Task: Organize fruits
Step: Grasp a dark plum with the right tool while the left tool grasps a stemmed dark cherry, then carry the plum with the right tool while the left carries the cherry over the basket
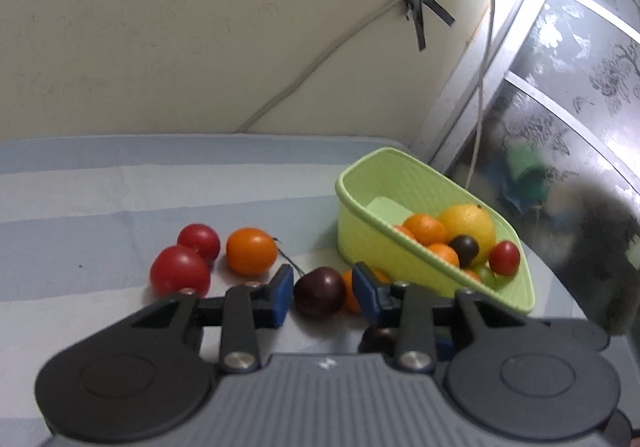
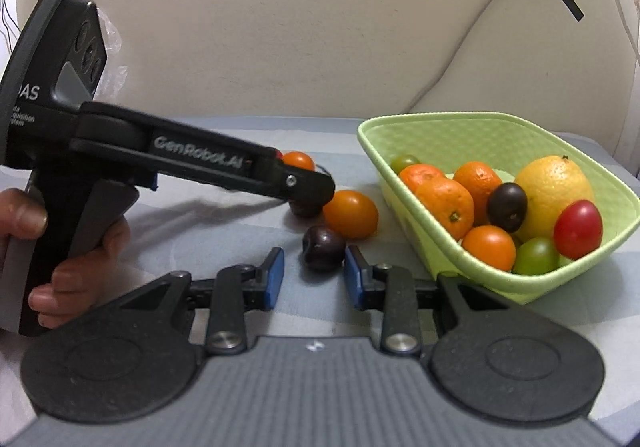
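Note:
A dark plum [image 1: 320, 297] lies on the striped cloth between the blue pads of my left gripper [image 1: 324, 279], and the pads sit close against its sides. From the right wrist view, the left gripper [image 2: 312, 195] reaches in from the left, tips down over that plum [image 2: 306, 209]. A second plum [image 2: 324, 247] lies between the tips of my right gripper [image 2: 314, 263]. It touches the right pad, while cloth shows between it and the left pad. The green basket [image 2: 460, 271] to the right holds oranges, a lemon, a plum, a tomato and green fruit.
Two red tomatoes [image 1: 180, 275] and an orange [image 1: 251, 251] lie left of the gripped plum. Another orange [image 2: 351, 213] sits between the plums and the basket [image 1: 420, 271]. A person's hand [image 2: 72, 279] holds the left gripper's handle. The wall with a taped cable stands behind.

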Available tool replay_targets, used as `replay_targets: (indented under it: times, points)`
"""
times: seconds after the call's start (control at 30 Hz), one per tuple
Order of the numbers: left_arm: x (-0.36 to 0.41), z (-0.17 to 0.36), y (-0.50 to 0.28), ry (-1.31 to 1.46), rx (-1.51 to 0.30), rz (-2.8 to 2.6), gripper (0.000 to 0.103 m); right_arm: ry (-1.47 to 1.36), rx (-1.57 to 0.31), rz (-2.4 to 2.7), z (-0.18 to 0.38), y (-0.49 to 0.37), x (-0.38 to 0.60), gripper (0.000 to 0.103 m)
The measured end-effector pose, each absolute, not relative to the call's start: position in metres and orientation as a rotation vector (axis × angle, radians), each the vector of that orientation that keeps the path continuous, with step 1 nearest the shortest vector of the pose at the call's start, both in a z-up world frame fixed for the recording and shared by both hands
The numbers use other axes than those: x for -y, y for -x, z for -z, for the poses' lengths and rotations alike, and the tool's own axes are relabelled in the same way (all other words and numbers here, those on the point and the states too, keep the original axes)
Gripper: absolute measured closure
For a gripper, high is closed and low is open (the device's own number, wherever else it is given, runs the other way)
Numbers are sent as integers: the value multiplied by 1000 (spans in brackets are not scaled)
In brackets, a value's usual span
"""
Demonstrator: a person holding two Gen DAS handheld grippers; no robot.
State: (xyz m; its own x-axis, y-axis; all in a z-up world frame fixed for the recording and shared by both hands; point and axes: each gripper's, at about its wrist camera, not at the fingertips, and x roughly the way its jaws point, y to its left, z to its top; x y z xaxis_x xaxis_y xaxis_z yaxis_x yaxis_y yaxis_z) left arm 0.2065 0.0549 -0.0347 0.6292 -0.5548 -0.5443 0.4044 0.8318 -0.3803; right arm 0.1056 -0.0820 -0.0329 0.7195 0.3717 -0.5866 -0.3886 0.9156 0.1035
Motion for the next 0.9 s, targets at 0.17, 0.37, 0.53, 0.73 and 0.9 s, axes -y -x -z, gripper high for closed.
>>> replay_targets:
  times: [0.17, 0.37, 0.53, 0.73, 0.9]
  points:
    - [-59, 33, -189, 246, -712, 528, 74, 2, -636, -413, 33, -105, 89, 80]
    - [-84, 34, -126, 236, -702, 510, 74, 9, -611, -526, 29, -71, 99, 80]
    - [-91, 35, -64, 205, -672, 453, 74, 16, -602, -570, 29, -42, 124, 80]
    - [-73, 25, -36, 129, -624, 346, 53, 42, -605, -582, 35, -28, 125, 78]
    - [-59, 23, -33, 79, -622, 312, 53, 36, -600, -588, 37, -30, 126, 78]
